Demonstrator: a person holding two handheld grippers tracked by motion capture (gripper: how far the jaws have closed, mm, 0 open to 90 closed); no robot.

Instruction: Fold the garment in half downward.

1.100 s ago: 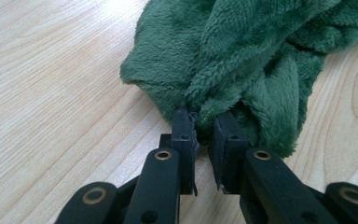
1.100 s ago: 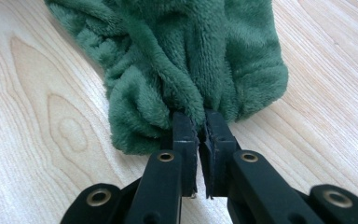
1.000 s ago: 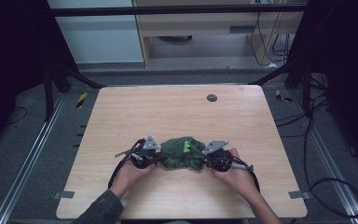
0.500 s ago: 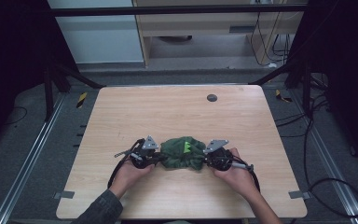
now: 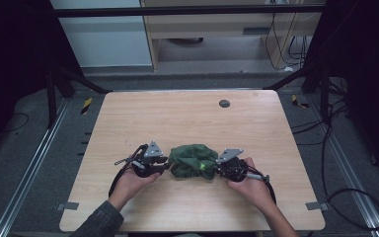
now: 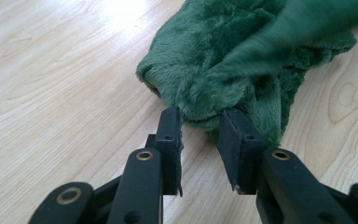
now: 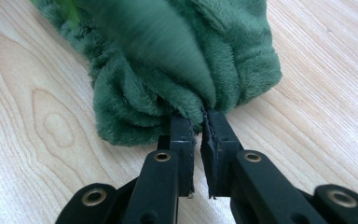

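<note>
Green plush cloth [image 5: 193, 161] lies bunched on the near half of the wooden table [image 5: 187, 118], between the left gripper [image 5: 164, 166] and the right gripper [image 5: 217, 170], in the high view. Each gripper sits at one end of the bundle, held in a hand.

Left gripper view: the left gripper [image 6: 200, 122] has just been opening its jaws. They stand apart, with a fold of the cloth [image 6: 242, 60] hanging between the tips; the pads no longer press on it, so this end counts as released.

Right gripper view: the right gripper [image 7: 199, 119] is clenched on a gathered edge of the cloth [image 7: 177, 60], jaws nearly together with the fabric pinched between them.

Handling: the fabric looks light, soft and limp, not fragile. It will sag and fold when lifted. Take hold at an edge or corner, not the thick bunched middle, where layers may slip.
</note>
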